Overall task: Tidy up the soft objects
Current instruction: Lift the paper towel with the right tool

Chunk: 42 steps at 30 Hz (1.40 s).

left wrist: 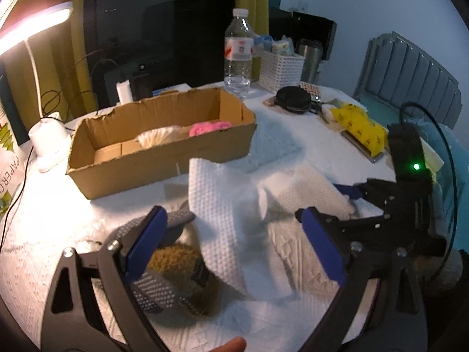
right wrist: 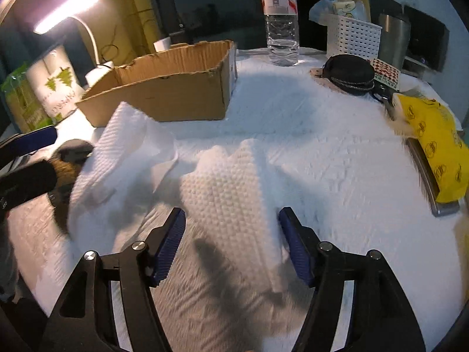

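A white paper towel (left wrist: 222, 205) lies rumpled on the table, part of it raised. My left gripper (left wrist: 231, 220) is open above it, its left finger next to a grey dotted glove and brown fuzzy item (left wrist: 176, 267). My right gripper (right wrist: 231, 223) is open, its jaws on either side of a folded ridge of the towel (right wrist: 234, 187); it also shows in the left wrist view (left wrist: 348, 190). A cardboard box (left wrist: 164, 158) behind holds a pink soft item (left wrist: 208, 127) and a white one (left wrist: 158, 138). The box (right wrist: 164, 94) shows in the right wrist view too.
A water bottle (left wrist: 238, 55), white basket (left wrist: 281, 70), black zip pouch (left wrist: 293, 99) and yellow packet (left wrist: 360, 126) stand at the back right. A lamp base (left wrist: 48, 143) is left of the box. White paper covers the table (right wrist: 322, 152).
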### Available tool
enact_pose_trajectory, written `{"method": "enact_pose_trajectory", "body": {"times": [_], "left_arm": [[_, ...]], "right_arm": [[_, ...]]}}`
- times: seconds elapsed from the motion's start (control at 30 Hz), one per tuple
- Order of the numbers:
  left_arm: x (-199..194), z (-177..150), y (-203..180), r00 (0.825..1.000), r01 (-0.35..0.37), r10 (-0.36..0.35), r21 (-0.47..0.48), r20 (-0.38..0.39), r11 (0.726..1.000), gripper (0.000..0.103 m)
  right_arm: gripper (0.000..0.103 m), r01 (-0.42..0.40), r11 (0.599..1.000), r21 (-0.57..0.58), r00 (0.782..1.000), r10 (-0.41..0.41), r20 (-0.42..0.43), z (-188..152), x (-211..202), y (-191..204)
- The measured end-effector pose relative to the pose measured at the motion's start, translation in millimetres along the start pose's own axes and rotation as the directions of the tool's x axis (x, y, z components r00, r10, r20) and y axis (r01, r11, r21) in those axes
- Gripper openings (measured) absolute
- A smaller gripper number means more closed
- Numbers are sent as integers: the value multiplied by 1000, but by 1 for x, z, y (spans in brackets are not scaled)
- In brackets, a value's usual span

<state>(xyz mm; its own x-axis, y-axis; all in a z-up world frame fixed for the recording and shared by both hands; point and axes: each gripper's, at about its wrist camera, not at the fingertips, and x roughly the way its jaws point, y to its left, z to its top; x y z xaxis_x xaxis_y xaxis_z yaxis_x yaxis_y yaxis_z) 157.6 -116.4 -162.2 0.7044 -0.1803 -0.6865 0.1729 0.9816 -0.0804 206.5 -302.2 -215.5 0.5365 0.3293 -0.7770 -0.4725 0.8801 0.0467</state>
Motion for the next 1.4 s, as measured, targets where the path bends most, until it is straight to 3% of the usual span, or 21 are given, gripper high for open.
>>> {"method": "enact_pose_trajectory", "body": {"times": [0.07, 0.13, 0.17, 0.2, 0.3, 0.5, 0.67, 0.77, 0.83, 1.03, 1.2, 1.4], "left_arm": [[7, 1, -4, 1000, -3, 3, 10, -15, 1000, 94], [12, 3, -11, 1000, -6, 7, 31, -23, 1000, 94], [14, 4, -17, 1000, -8, 10, 53, -24, 999, 94], [16, 5, -21, 1000, -7, 9, 71, -22, 997, 94], [28, 8, -33, 999, -17, 21, 124, -33, 992, 94], [75, 2, -42, 987, -46, 70, 169, -143, 985, 94], [92, -5, -44, 981, -8, 37, 151, -190, 988, 91], [87, -6, -42, 985, 7, 17, 135, -172, 991, 69], [82, -7, -40, 987, -6, 25, 125, -157, 992, 44], [77, -8, -19, 990, 12, -4, 57, -144, 998, 17], [75, -9, -10, 991, 40, -37, 18, -132, 999, 9], [58, 1, -8, 990, 119, -121, -32, -74, 992, 6]], "right_arm": [[68, 29, 998, -57, 1000, -30, -7, 1, 3, 5], [45, 65, 995, -74, 998, -64, 7, 1, 1, 2], [17, 67, 996, -56, 998, -67, 15, 1, 0, -5], [10, 58, 998, -24, 998, -57, 21, 1, -2, -13], [10, 45, 998, 53, 997, -48, 59, -3, -15, -40], [10, -4, 992, 125, 992, -12, 128, -10, -41, -74], [10, -50, 988, 146, 989, 29, 143, -18, -45, -84], [10, -68, 989, 134, 989, 49, 139, -19, -45, -82], [10, -71, 990, 122, 988, 53, 147, -19, -46, -80], [10, -63, 990, 129, 988, 44, 148, -18, -45, -81], [10, -52, 989, 137, 988, 31, 148, -17, -44, -82], [10, -56, 990, 127, 986, 35, 164, -16, -54, -74]]}}
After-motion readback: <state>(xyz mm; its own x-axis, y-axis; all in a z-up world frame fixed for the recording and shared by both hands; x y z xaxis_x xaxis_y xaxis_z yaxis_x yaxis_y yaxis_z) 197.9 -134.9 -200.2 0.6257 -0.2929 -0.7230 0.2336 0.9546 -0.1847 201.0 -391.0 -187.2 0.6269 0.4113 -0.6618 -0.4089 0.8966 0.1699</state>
